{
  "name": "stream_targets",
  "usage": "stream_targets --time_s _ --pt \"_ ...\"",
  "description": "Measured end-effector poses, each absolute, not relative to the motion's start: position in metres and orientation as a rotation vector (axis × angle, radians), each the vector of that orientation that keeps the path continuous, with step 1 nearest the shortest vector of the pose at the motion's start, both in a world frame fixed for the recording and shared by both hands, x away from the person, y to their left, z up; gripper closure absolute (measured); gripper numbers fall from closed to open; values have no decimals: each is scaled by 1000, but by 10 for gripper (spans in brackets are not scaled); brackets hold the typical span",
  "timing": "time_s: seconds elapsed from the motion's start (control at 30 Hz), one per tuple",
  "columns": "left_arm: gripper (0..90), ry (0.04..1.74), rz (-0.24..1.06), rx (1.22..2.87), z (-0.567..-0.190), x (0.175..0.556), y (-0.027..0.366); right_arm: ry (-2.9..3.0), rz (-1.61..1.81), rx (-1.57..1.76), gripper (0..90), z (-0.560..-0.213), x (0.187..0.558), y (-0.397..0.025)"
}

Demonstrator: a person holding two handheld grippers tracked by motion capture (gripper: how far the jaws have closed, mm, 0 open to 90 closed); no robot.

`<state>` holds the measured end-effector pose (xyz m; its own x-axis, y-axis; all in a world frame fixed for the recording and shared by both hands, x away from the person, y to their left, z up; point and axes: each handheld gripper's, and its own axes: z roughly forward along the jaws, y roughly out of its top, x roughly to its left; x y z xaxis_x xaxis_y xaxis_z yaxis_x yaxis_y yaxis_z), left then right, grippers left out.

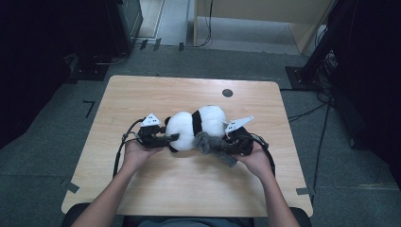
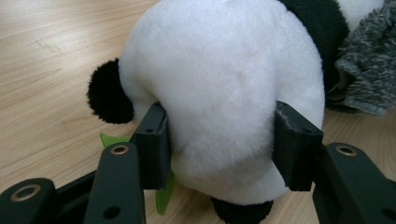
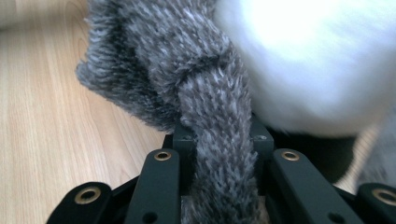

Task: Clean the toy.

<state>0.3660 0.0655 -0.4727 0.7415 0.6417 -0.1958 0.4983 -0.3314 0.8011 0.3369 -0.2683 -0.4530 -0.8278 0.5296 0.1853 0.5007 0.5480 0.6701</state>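
A black-and-white panda plush point(image 1: 194, 124) lies on its side at the middle of the wooden table point(image 1: 189, 184). A fuzzy grey scarf point(image 1: 213, 144) drapes over its near side. My left gripper point(image 1: 171, 138) is shut on the panda's white rounded end point(image 2: 219, 84), one pad point(image 2: 154, 142) on each flank; a green leaf piece point(image 2: 163, 196) pokes out beneath. My right gripper point(image 1: 228, 143) is shut on a strip of the grey scarf point(image 3: 219, 149), which runs down between its jaws. The panda's white body point(image 3: 308, 60) is blurred just behind it.
A small dark round hole point(image 1: 227, 92) sits in the table's far right part. Bare wood lies on all sides of the plush. Black tape marks point(image 1: 72, 187) the near corners. Cables point(image 1: 307, 113) and dark equipment stands line the grey floor.
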Motion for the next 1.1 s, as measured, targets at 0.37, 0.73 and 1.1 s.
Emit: stream_targets --time_s 0.37,0.73,1.1 --pt "459 863 185 2000 -473 367 65 2678 1126 1025 741 -459 341 -303" --pt "460 866 181 1995 -473 367 66 2568 1057 1160 748 -455 343 -327" --pt "460 864 184 1994 -473 367 66 2404 1089 1328 753 -450 345 -351"
